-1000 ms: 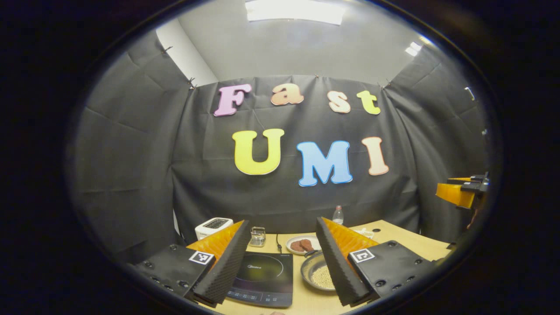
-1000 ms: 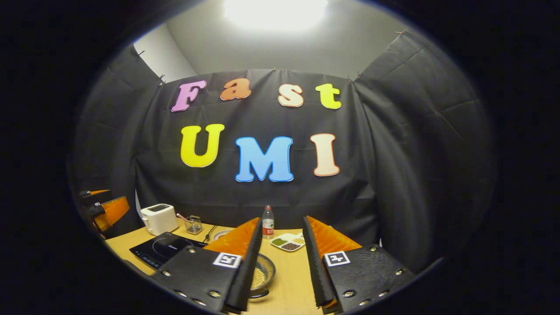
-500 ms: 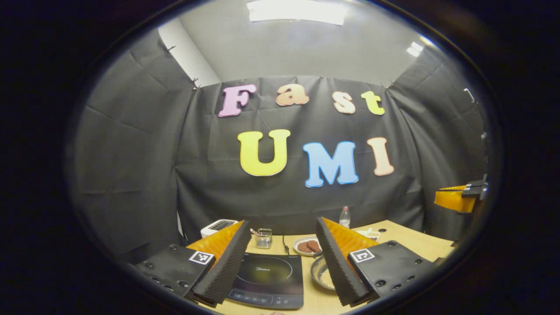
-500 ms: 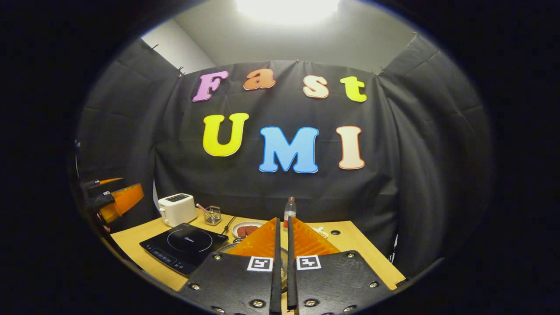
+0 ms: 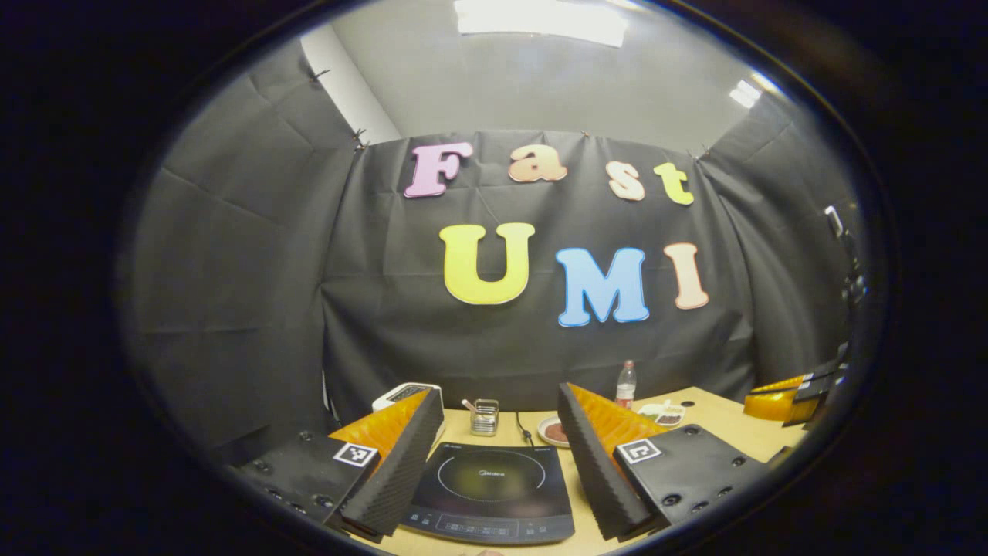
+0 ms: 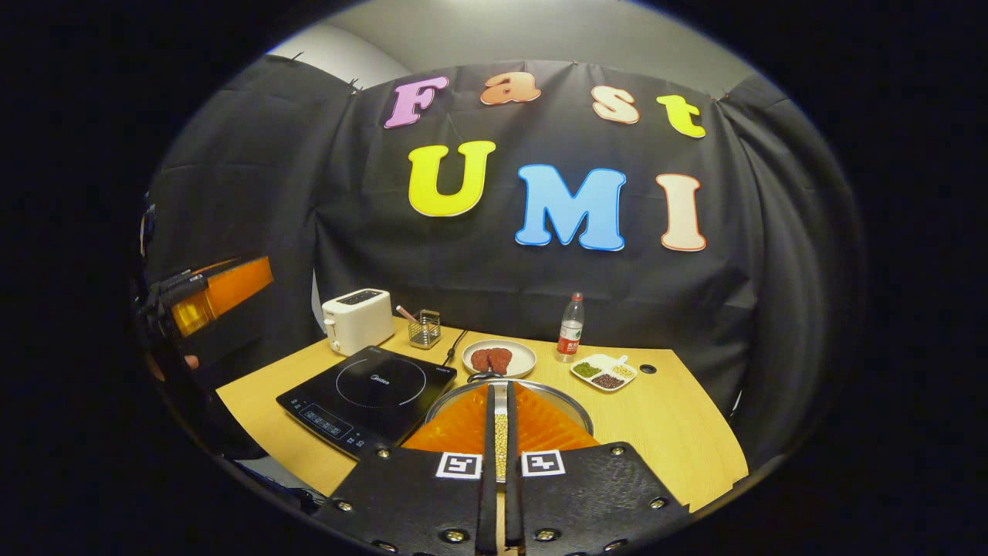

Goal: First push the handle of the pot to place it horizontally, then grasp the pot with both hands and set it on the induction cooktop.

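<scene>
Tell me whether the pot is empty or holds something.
Not empty. In the right gripper view, the pot holds small pale yellow grains, seen through the narrow slit between the right gripper's nearly closed fingers.

Place: staged kitchen set inside a recording booth, not a real home kitchen
Walls: black cloth (image 6: 255, 201) pinned up on three sides, plain grey wall above
Light: ceiling panel (image 5: 540, 15)
Surface: one wooden desk (image 6: 679, 432)
Kitchen props: induction cooktop (image 6: 369, 395) at left edge; white toaster (image 6: 356, 320) and wire utensil holder (image 6: 424, 329) at back; plate of meat patties (image 6: 500, 358), water bottle (image 6: 570, 329), divided dish of beans (image 6: 603, 372); pot (image 6: 509, 401) with grains
</scene>
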Tool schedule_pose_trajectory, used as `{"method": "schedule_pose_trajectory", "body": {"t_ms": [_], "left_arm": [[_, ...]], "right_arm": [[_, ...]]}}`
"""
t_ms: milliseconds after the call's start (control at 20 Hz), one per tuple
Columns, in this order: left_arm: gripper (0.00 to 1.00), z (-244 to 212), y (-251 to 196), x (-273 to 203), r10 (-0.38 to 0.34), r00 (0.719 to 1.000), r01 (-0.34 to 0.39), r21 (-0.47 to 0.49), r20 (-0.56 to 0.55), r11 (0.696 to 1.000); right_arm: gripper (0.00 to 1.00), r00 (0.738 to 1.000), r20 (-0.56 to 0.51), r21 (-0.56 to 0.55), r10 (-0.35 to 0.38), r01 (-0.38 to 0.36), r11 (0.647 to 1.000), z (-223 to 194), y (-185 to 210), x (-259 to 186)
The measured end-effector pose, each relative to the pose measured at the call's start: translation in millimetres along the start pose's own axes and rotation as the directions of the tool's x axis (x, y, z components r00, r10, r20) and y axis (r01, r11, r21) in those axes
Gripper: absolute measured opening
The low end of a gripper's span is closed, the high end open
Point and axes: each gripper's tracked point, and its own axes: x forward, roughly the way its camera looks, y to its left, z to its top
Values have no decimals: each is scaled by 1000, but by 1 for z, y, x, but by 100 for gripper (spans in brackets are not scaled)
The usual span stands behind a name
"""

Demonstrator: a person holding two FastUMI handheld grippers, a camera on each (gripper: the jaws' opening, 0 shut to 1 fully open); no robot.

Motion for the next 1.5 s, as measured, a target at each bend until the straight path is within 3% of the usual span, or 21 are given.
{"method": "schedule_pose_trajectory", "body": {"t_ms": [150, 350, 850, 1150, 1500], "left_arm": [[95, -6, 21, 0, 32, 999, -32, 11, -7, 999], [99, -14, 30, 5, 63, 998, -63, 13, -24, 998], [97, -28, -2, 33, 110, 992, -109, 25, -64, 994], [98, -37, -35, 56, 80, 993, -77, 39, -92, 996], [99, -41, -67, 73, 49, 993, -44, 47, -105, 998]], "right_arm": [[5, 997, -66, -14, 45, -46, 999, -23, 16, 10], [5, 977, -174, -26, 121, -127, 992, -62, 28, 25], [5, 861, -440, -5, 255, -286, 958, -158, 18, 38], [5, 798, -528, 46, 292, -316, 948, -190, 5, 43], [3, 773, -570, 62, 279, -297, 953, -206, -17, 50]]}}
